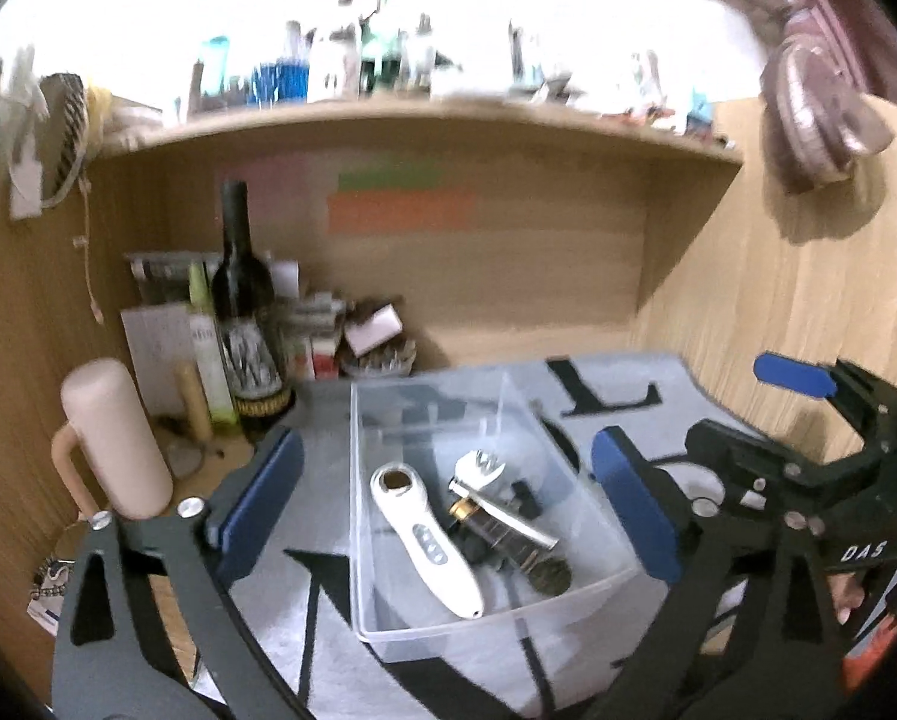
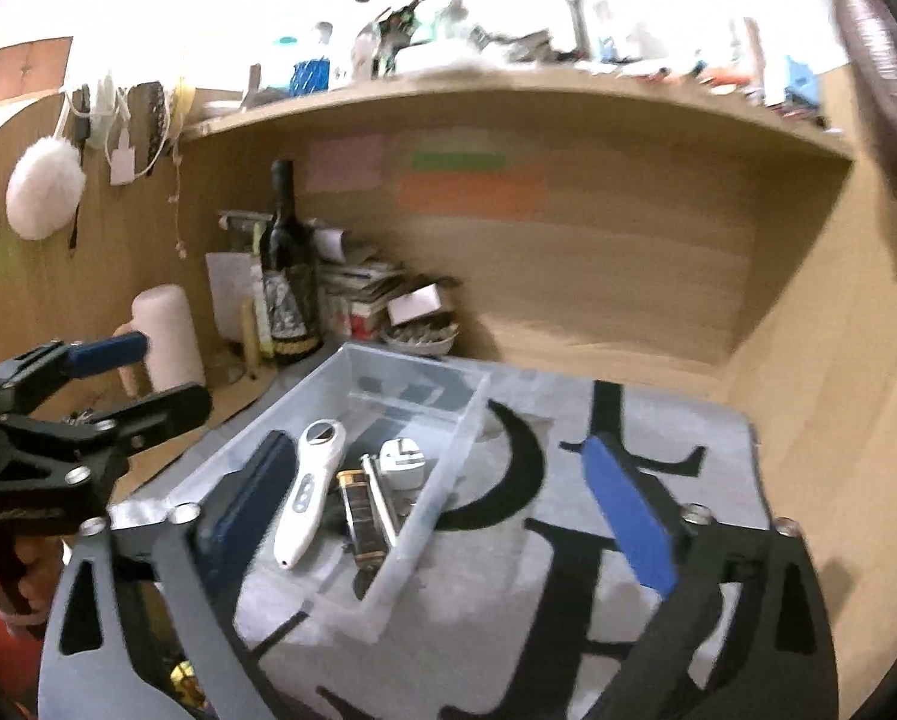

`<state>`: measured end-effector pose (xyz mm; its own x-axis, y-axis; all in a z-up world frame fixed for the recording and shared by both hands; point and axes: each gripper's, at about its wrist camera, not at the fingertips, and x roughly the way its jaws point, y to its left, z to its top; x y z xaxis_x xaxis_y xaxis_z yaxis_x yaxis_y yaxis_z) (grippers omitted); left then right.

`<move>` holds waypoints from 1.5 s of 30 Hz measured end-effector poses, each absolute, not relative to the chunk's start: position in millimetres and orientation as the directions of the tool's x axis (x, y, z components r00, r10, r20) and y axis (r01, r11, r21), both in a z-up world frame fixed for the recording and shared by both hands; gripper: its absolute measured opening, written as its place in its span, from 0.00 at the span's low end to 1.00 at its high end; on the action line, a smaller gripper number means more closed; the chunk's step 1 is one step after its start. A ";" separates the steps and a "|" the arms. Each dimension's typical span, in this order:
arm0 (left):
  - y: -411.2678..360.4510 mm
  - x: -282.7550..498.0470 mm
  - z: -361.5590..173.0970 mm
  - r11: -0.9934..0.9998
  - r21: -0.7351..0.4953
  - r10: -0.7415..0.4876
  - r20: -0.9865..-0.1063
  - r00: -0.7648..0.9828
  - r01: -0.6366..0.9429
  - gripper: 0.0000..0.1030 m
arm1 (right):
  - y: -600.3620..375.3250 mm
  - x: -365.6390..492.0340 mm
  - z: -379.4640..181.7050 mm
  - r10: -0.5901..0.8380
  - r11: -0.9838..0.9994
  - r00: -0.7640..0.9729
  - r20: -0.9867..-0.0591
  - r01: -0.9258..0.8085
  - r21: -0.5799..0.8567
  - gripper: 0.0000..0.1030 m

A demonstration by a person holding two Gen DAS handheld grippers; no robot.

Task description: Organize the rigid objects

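Both claws, left gripper [image 1: 442, 492] and right gripper [image 2: 448, 516], gape wide, holding nothing. The white handheld device [image 1: 427, 546] and other bits sit in the clear bin [image 1: 574, 516], lower centre. A careless swing could clip the bin's wall and shove it toward the wine bottle [image 1: 241, 300].

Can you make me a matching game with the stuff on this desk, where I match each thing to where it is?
Things:
1. white handheld device
2. dark wine bottle
3. pink mug
4. clear plastic bin

Places:
A. on the grey mat with big black letters
B. lying inside the bin
C. left of the mat, handle showing
D. upright in the back left corner

Pairs: 1-B, 2-D, 3-C, 4-A
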<state>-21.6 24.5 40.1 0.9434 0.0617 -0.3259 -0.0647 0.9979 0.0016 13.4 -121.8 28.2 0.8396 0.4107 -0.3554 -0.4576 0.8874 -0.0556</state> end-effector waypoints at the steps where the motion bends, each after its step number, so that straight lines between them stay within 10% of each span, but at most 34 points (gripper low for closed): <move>1: 22.7 -25.0 40.9 0.998 0.004 0.062 -0.312 0.948 -0.064 0.99 | -125.1 8.3 27.9 0.402 0.893 0.849 -0.342 -0.447 -0.059 1.00; 45: -3.1 -26.3 28.0 0.999 0.022 0.041 -0.240 0.970 -0.036 1.00 | -148.7 -10.0 16.3 0.354 0.923 0.884 -0.307 -0.382 -0.037 1.00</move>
<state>-26.3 -3.1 28.0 0.9699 0.0405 -0.2403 -0.0364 0.9991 0.0216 -10.0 -148.7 16.3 0.8836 0.3537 -0.3067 -0.3824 0.9233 -0.0369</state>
